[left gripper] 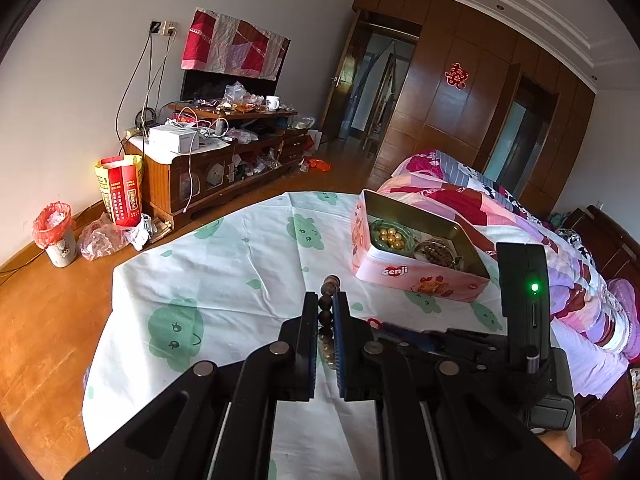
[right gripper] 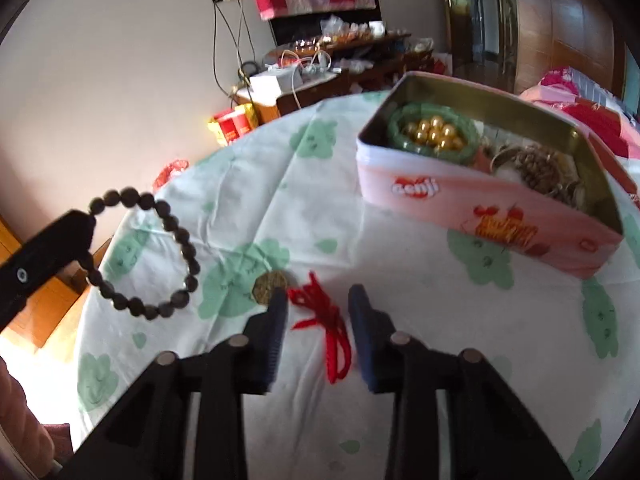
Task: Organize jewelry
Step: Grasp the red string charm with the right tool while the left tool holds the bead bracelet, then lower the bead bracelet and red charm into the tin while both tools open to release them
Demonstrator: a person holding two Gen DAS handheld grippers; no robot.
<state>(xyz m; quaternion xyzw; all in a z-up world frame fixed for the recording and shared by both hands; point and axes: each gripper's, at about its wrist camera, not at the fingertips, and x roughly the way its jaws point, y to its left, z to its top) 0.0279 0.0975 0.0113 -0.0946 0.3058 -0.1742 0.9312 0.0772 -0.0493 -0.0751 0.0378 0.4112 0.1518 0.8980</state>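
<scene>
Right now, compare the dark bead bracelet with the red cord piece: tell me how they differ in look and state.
The dark bead bracelet is a loop of round dark beads; the red cord piece is thin bright red string tied to a brass-coloured coin. The bracelet hangs in the air, clamped by the left gripper; the cord lies on the tablecloth between the right gripper's open fingers, ungripped. Both are still outside the pink tin.

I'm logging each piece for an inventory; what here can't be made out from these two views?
- Dark bead bracelet, left wrist view: most of its loop is hidden behind the left claw.
- Brown beaded pieces in the pink tin, right wrist view: blurred, count unclear.
- Red cord between the right claw fingers: blurred, its knot unreadable.
</scene>
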